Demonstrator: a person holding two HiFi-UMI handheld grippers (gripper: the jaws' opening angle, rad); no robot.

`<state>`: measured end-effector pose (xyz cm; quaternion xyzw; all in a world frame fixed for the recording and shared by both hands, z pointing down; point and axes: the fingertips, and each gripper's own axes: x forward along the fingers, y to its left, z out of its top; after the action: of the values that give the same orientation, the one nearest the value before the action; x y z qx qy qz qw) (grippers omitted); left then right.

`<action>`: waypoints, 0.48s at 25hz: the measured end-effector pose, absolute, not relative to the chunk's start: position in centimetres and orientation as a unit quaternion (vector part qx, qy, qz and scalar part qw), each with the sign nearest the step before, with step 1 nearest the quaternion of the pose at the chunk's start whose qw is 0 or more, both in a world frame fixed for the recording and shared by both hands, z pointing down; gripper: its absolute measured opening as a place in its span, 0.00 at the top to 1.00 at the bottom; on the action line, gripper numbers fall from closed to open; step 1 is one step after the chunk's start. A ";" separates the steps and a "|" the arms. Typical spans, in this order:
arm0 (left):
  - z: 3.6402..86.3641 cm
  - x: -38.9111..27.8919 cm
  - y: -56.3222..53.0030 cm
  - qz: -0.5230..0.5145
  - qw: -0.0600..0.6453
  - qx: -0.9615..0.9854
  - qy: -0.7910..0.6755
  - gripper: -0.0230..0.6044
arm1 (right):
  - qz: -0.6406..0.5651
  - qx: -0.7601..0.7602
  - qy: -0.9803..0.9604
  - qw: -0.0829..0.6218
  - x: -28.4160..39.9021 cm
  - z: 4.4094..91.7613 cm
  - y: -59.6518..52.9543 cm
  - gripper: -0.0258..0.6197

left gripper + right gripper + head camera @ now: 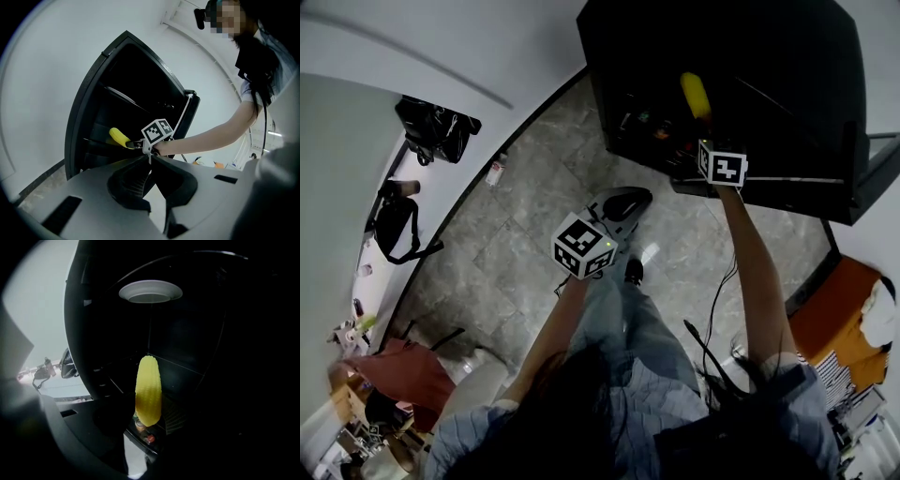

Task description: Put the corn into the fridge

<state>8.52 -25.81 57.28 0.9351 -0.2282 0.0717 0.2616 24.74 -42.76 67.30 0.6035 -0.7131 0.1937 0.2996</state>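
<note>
The yellow corn [695,94] sticks up and forward inside the open black fridge [787,84]. My right gripper [705,127] reaches into the fridge and is shut on the cob's near end. In the right gripper view the corn [148,390] rises from between the jaws of my right gripper [147,427], whose pads are lost in the dark. The left gripper view shows the corn [119,137] at the tips of that gripper [136,143]. My left gripper [150,159] hangs back outside the fridge over the floor, its tips together on nothing.
A white plate [150,290] sits on an upper shelf of the fridge. Small jars [140,425] stand lower down under the corn. The fridge door [190,112] stands open at the right. Black bags [436,127] lie along the wall at the left, and a cable [722,291] trails over the floor.
</note>
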 end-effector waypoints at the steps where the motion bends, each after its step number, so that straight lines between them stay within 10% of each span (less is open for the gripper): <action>1: 57.3 8.5 -25.9 0.072 0.262 0.935 -0.229 0.95 | 0.194 0.604 -0.713 0.299 24.9 67.3 -43.1 0.67; 12: 57.0 7.6 -25.6 0.085 0.265 0.931 -0.238 0.94 | 0.211 0.603 -0.713 0.288 25.5 67.3 -46.4 0.67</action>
<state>7.58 -25.56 57.02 0.9305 -0.2385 0.0852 0.2646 25.51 -46.37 67.33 0.6032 -0.7132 0.2111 0.2880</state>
